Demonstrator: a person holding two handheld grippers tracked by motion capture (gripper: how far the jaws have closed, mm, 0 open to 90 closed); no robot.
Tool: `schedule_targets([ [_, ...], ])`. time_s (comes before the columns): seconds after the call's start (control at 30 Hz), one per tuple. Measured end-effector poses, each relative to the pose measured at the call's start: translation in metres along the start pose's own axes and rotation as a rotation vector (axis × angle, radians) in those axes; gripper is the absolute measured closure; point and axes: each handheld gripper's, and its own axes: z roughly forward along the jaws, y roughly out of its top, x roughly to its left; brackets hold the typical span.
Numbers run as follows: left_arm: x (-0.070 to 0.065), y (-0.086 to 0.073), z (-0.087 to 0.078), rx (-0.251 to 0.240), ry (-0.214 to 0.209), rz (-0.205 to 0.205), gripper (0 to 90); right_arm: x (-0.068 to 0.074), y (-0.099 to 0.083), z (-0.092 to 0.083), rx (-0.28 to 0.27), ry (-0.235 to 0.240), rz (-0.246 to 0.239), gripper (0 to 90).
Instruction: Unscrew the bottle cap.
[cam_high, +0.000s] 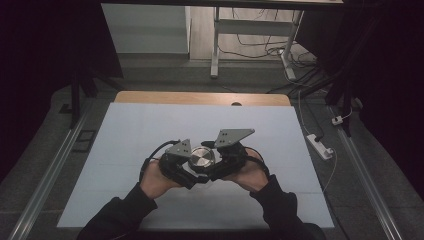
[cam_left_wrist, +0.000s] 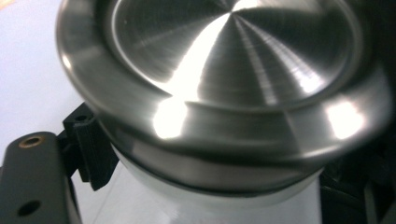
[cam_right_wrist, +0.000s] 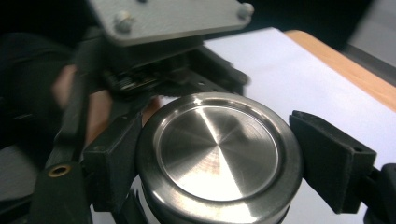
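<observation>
Steel lid clamped between right tool jaws; left tool grips jar body.

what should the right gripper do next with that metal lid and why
Probably twist the metal lid to unscrew it: the right gripper has a jaw on either side of its rim, while the left gripper seems to steady the clear jar below.

Dim room; grey floor; white desk frame beyond; cables; power strip.
</observation>
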Motion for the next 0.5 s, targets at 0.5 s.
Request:
schedule_targets([
  [0.5,-0.003,0.000,0.000,-0.018,-0.065,0.033,15.4,-0.008,-0.001,-0.014,-0.036,0.190,0.008,1.9],
])
